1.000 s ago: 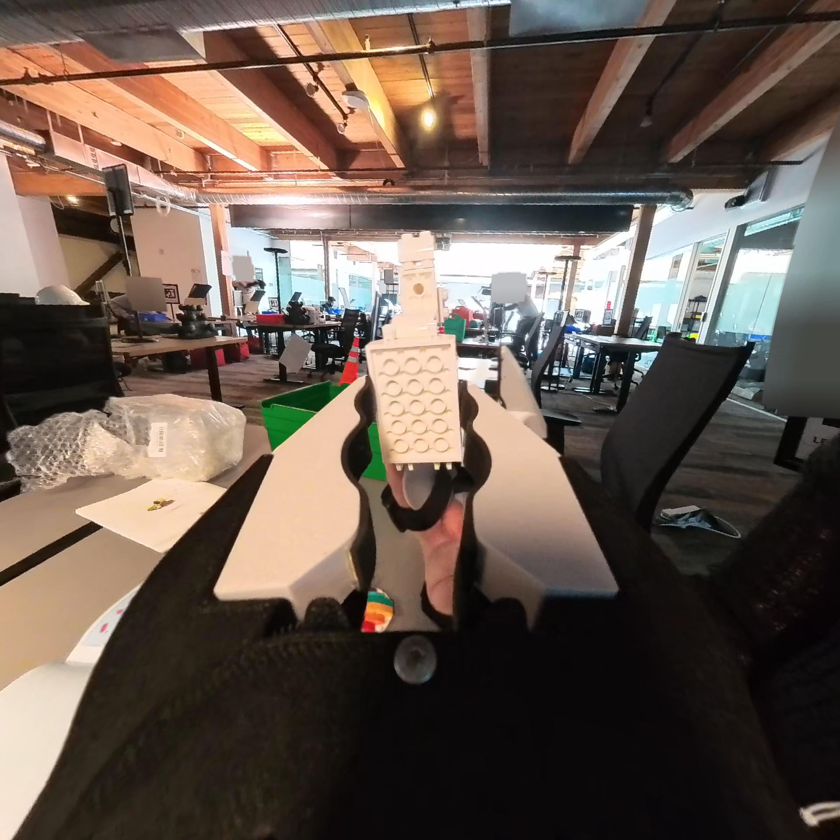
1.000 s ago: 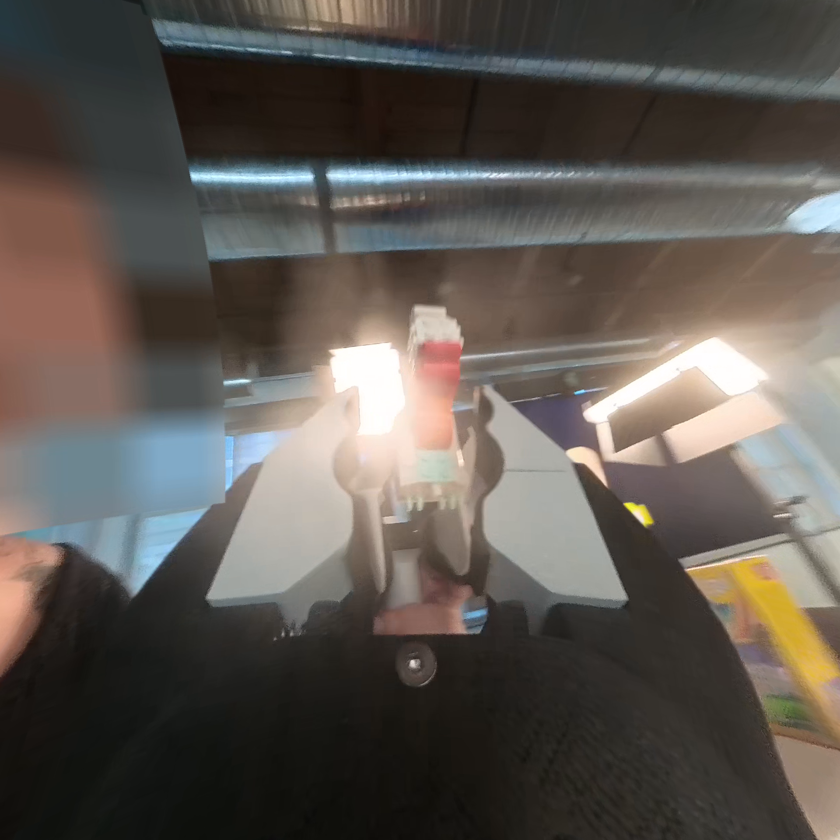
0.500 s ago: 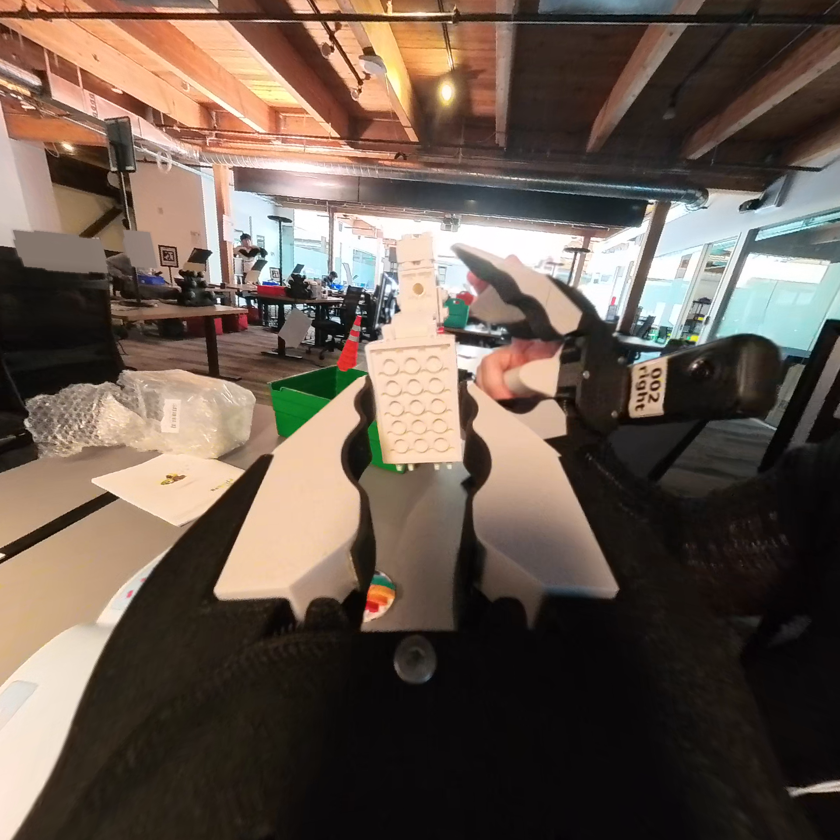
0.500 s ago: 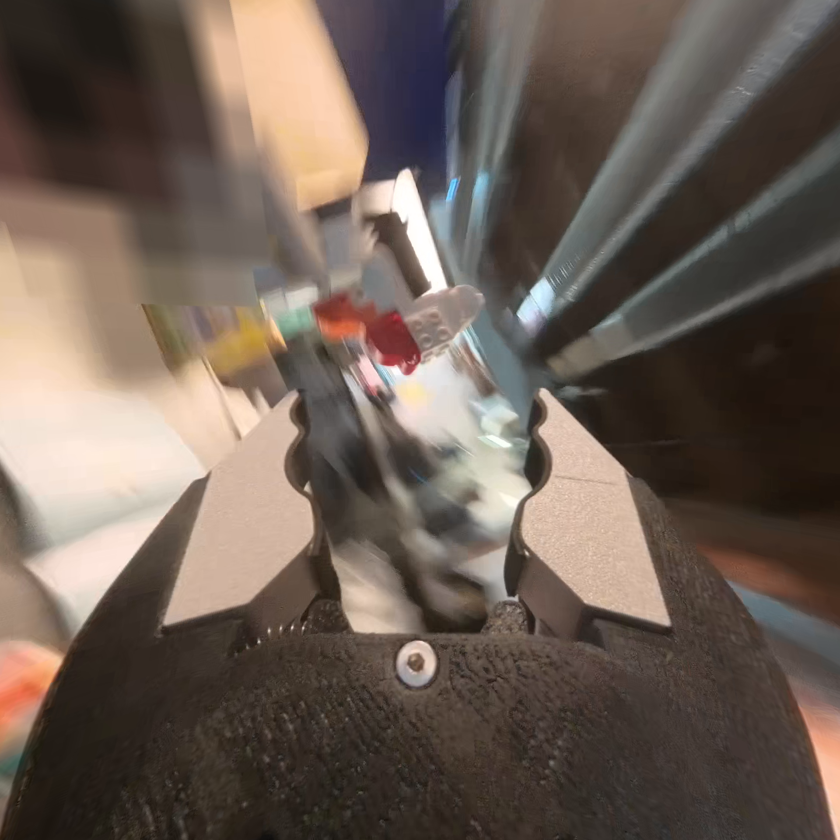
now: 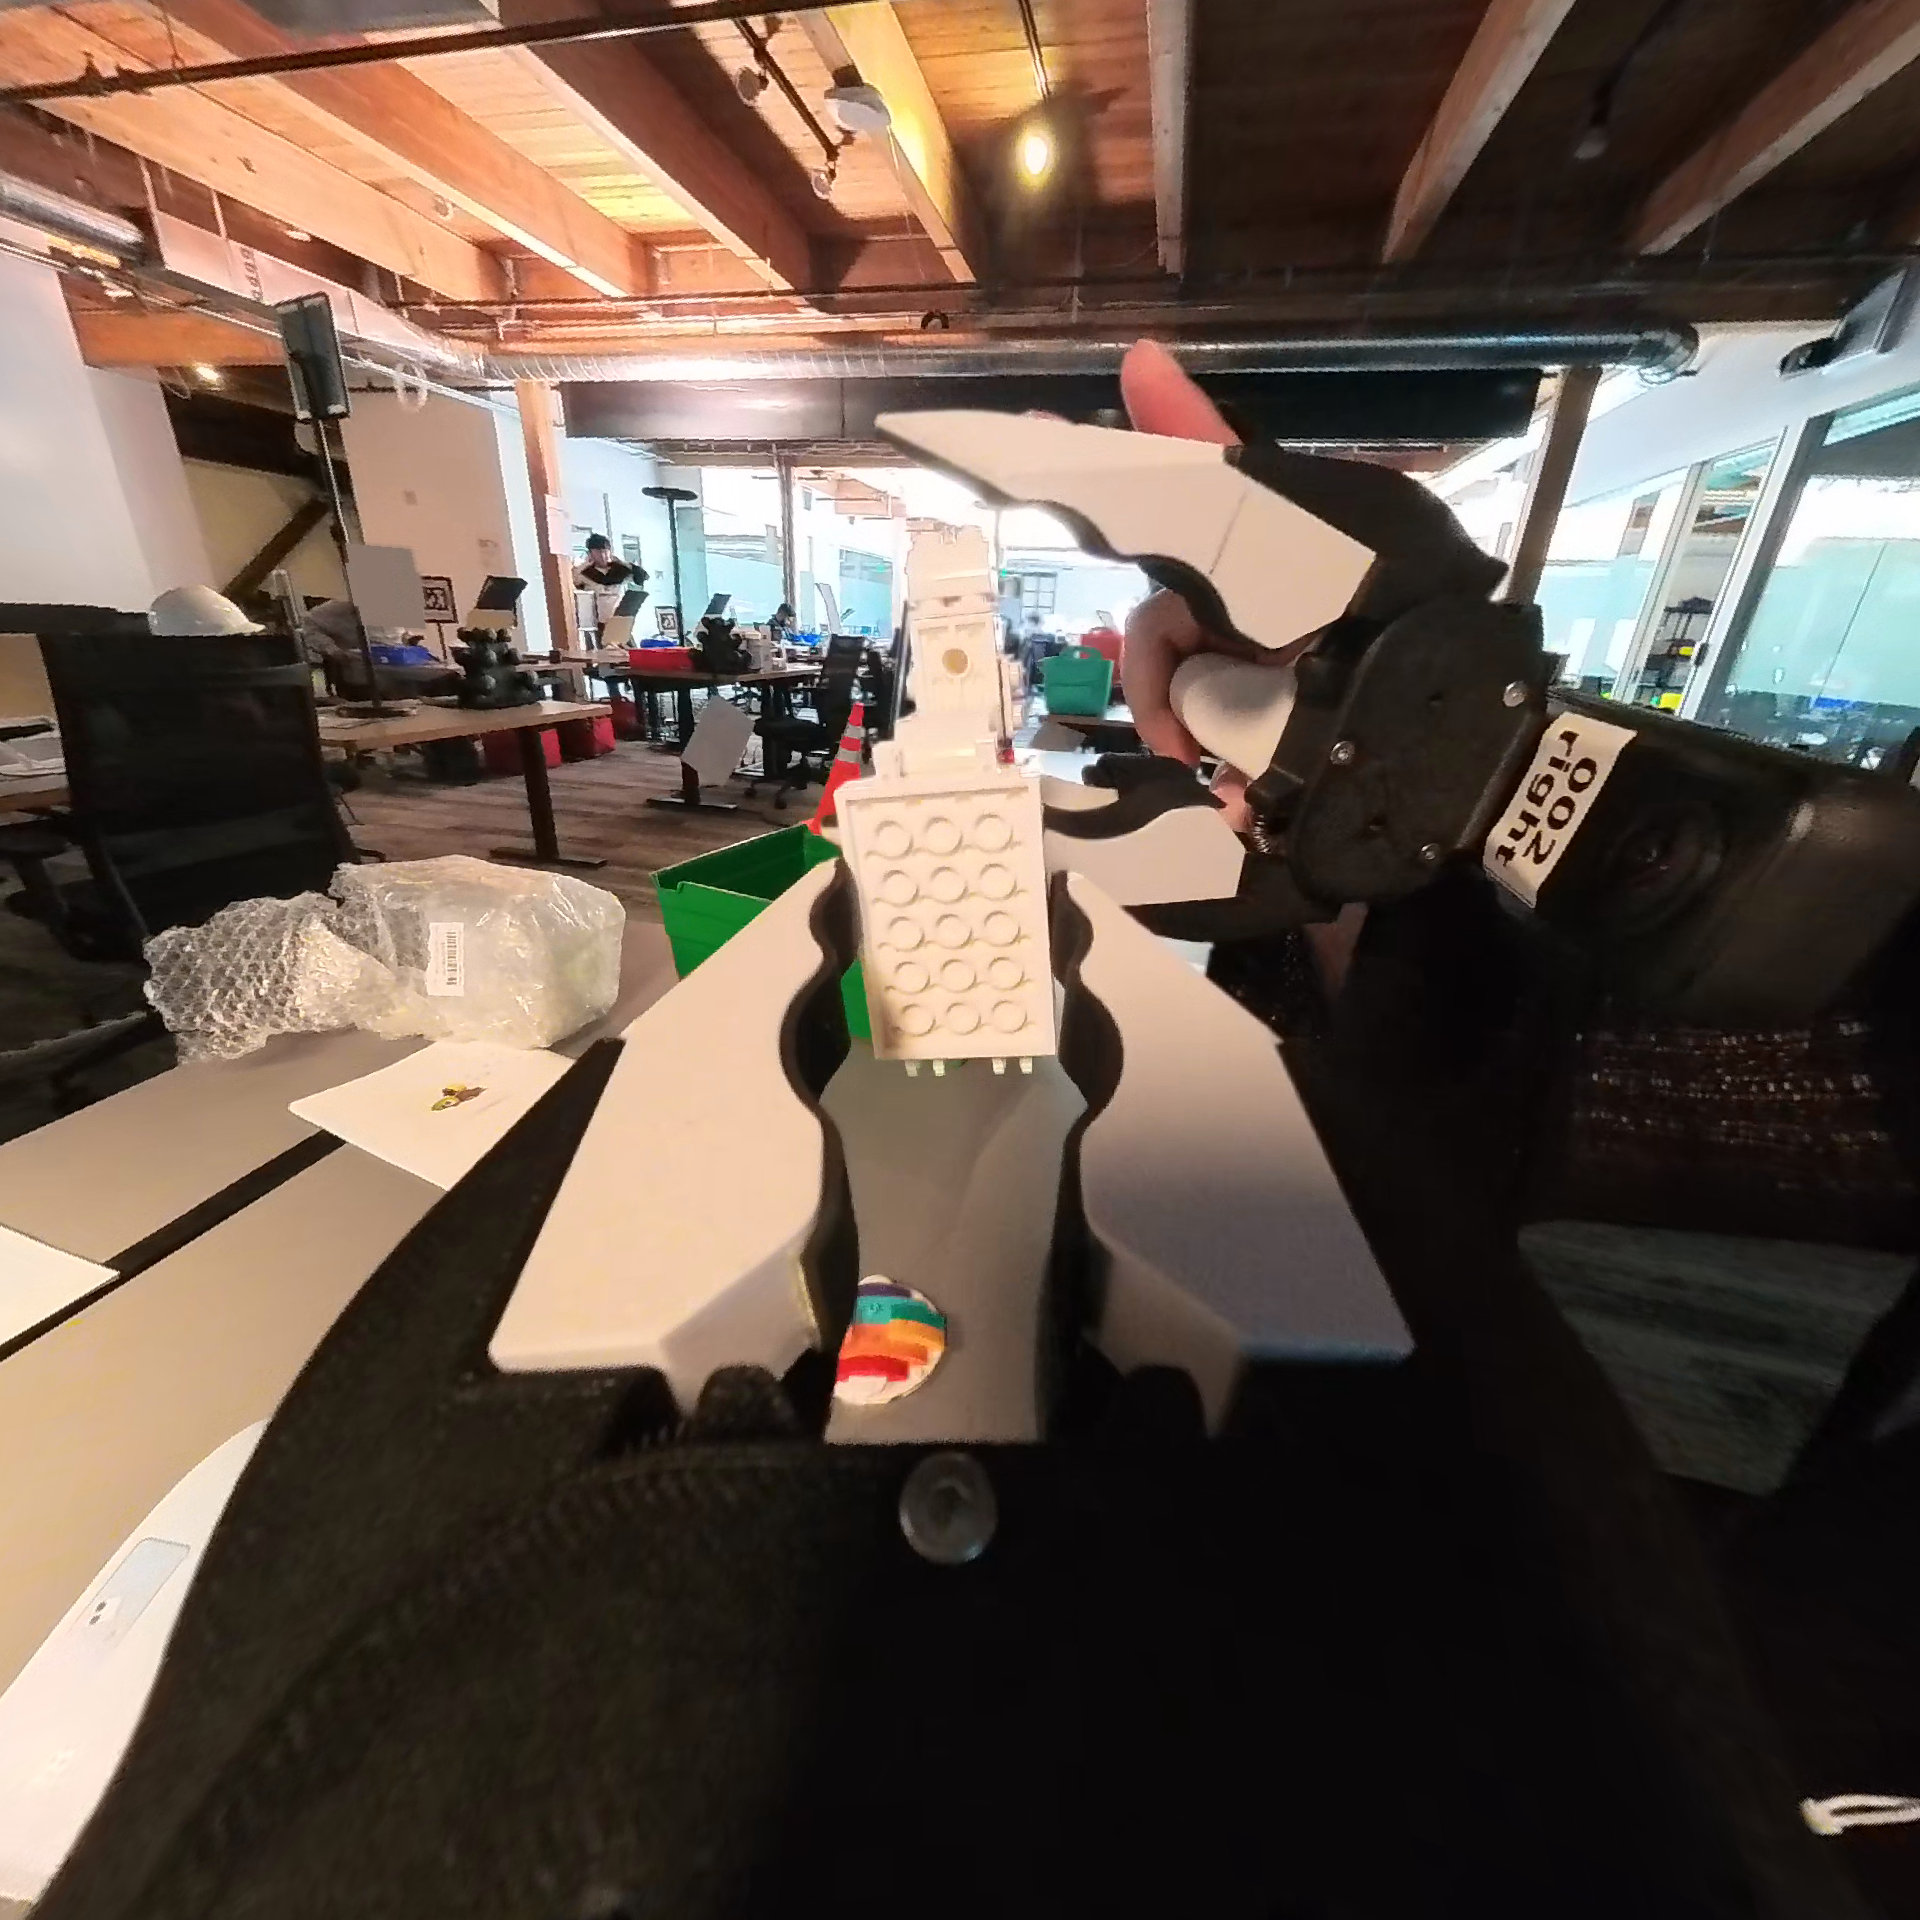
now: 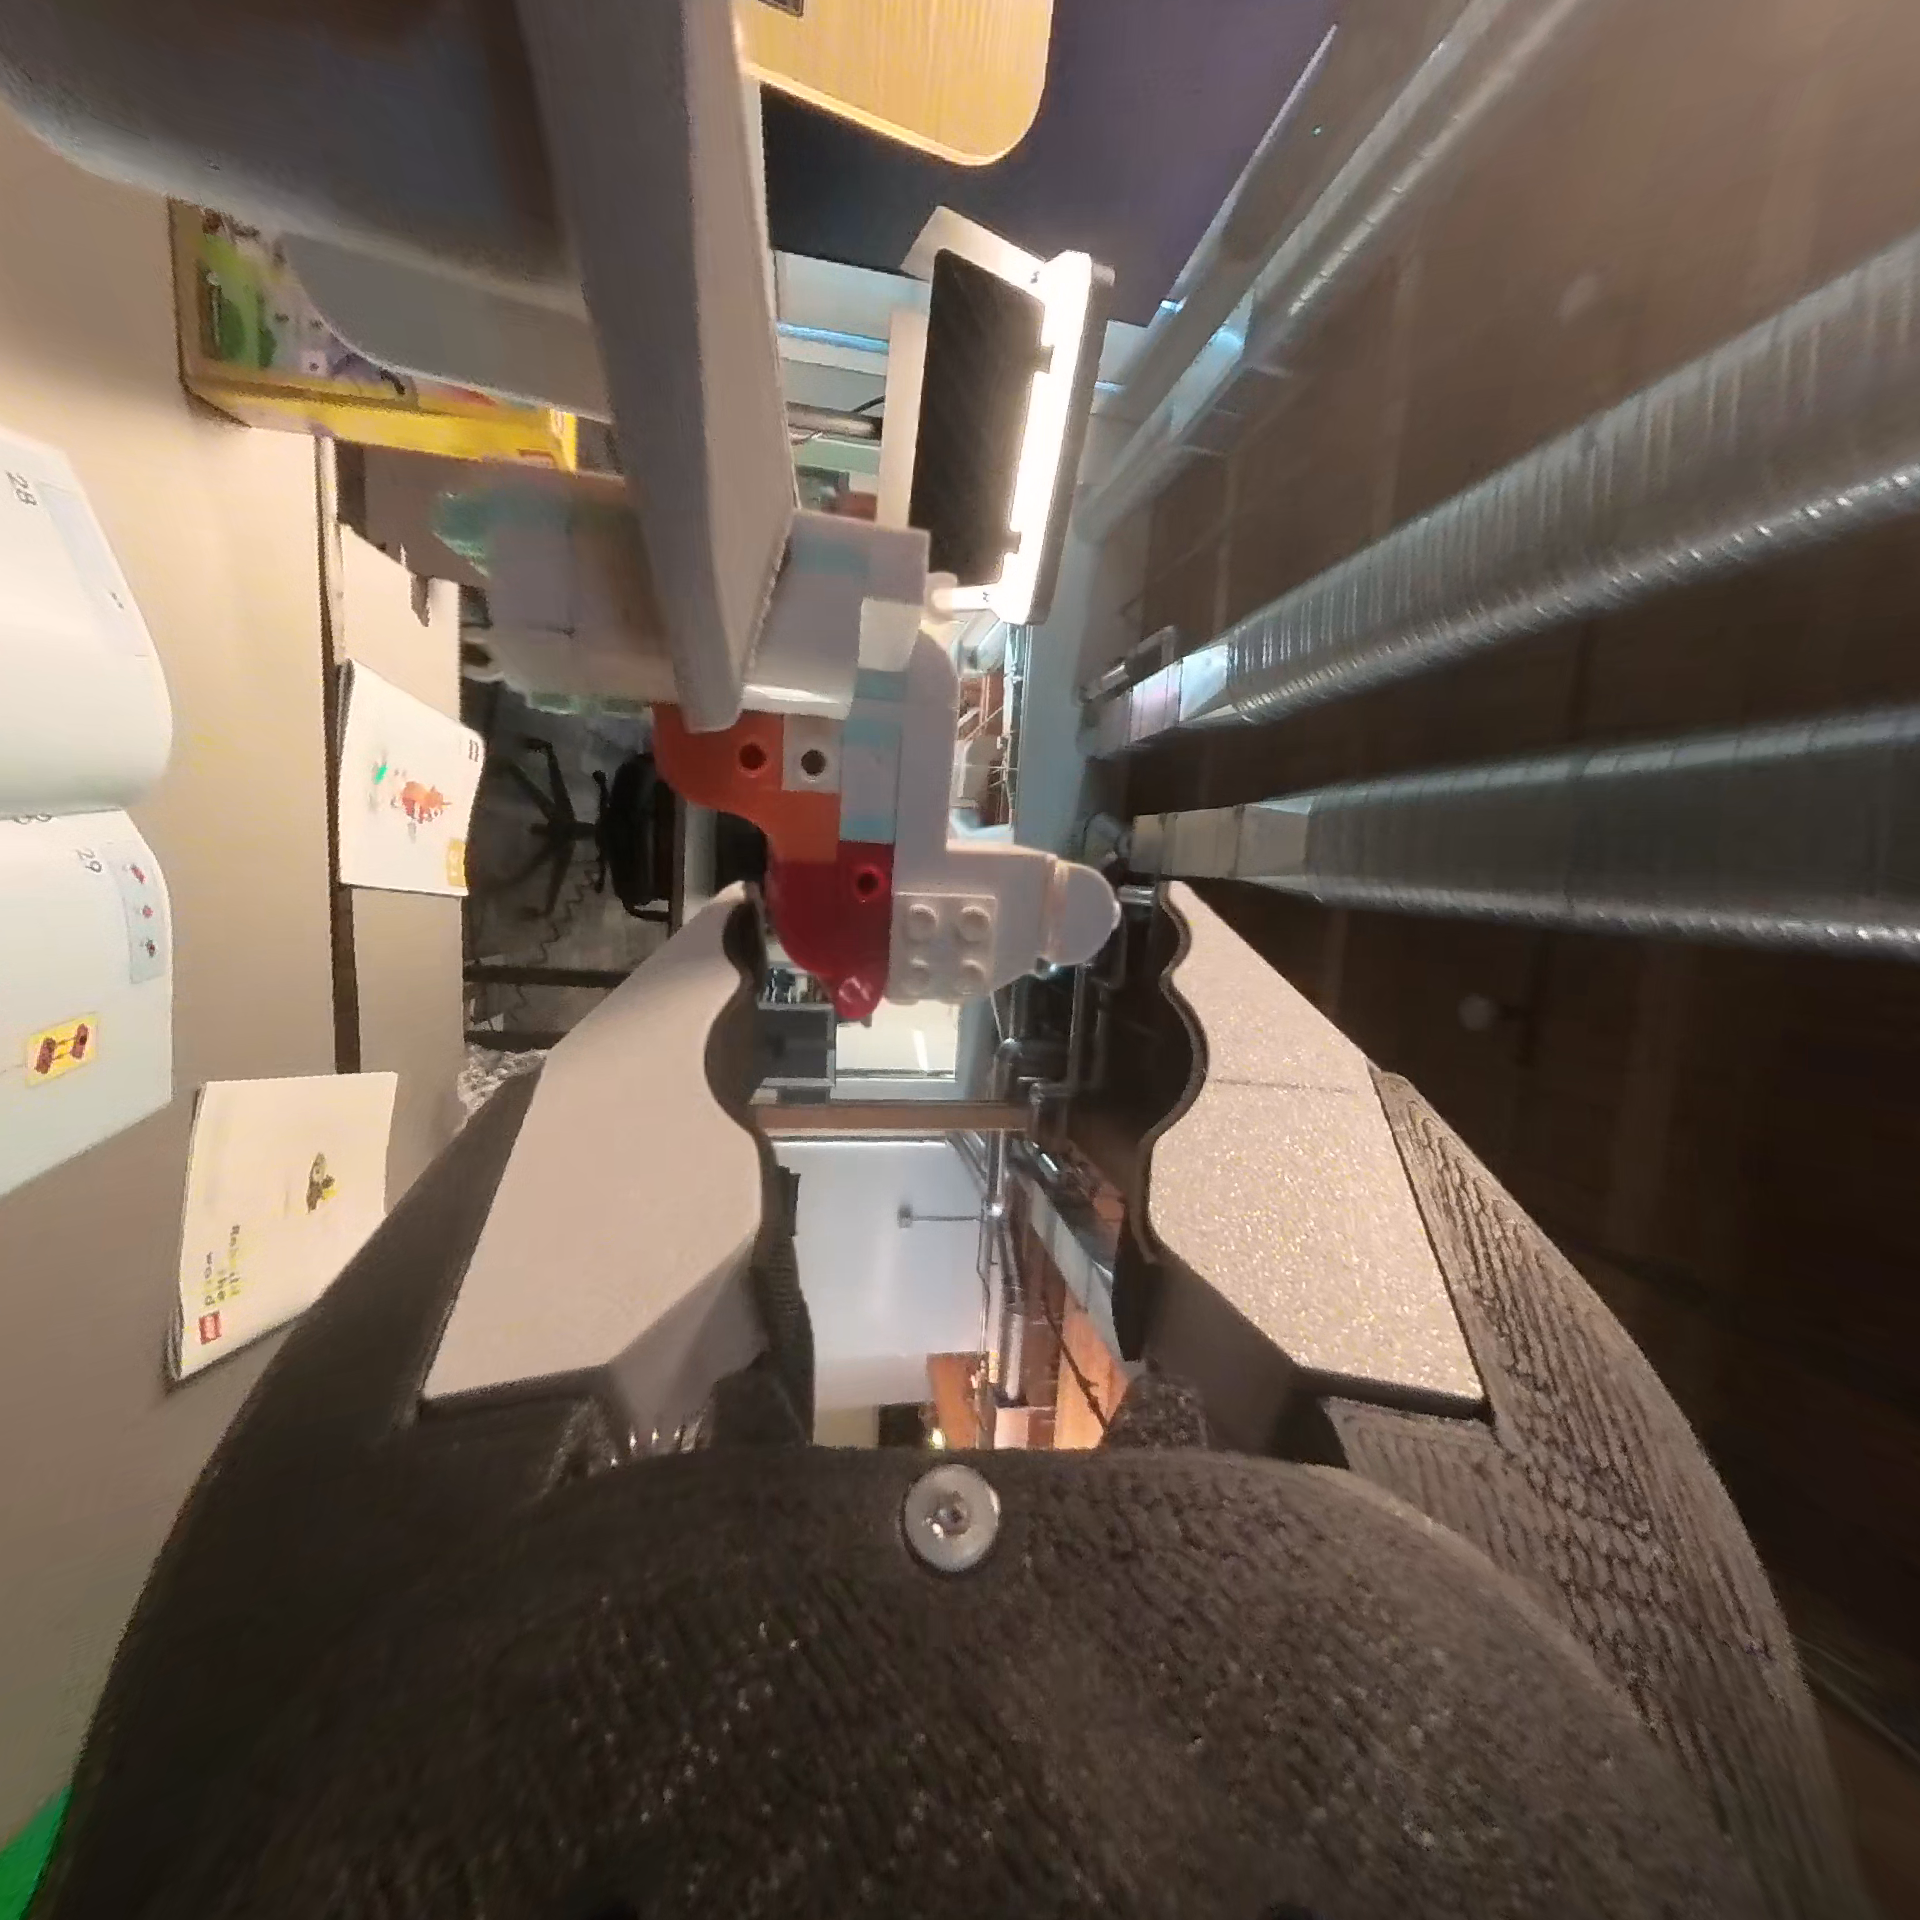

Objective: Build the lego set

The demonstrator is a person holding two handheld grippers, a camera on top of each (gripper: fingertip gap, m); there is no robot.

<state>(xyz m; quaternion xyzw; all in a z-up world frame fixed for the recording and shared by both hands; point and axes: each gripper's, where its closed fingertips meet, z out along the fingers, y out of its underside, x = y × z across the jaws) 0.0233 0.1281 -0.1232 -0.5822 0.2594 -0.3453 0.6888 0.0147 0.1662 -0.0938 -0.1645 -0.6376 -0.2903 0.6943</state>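
My left gripper (image 5: pixel 945 894) is shut on the white studded base plate of the lego model (image 5: pixel 951 935) and holds it upright in the air above the table. The model's white tower (image 5: pixel 948 644) rises beyond the plate. My right gripper (image 5: pixel 971 623) comes in from the right, open, with one finger above and one beside the tower. In the right wrist view the model's red, orange and white end (image 6: pixel 883 831) sits just at the tips of my open right gripper (image 6: pixel 951 904), close to its left fingertip. The left gripper's grey finger (image 6: pixel 707 416) holds the model there.
On the grey table (image 5: pixel 156 1299) lie a bubble-wrap bag (image 5: pixel 416 956), a white leaflet (image 5: pixel 436 1101) and a green bin (image 5: pixel 748 894). The right wrist view shows an open instruction book (image 6: pixel 73 831), a small booklet (image 6: pixel 281 1195) and the yellow set box (image 6: pixel 364 343).
My right gripper's jaws have opened wide, and it has swung round to the top end of the model from the right. My left gripper keeps its hold, nearly still.
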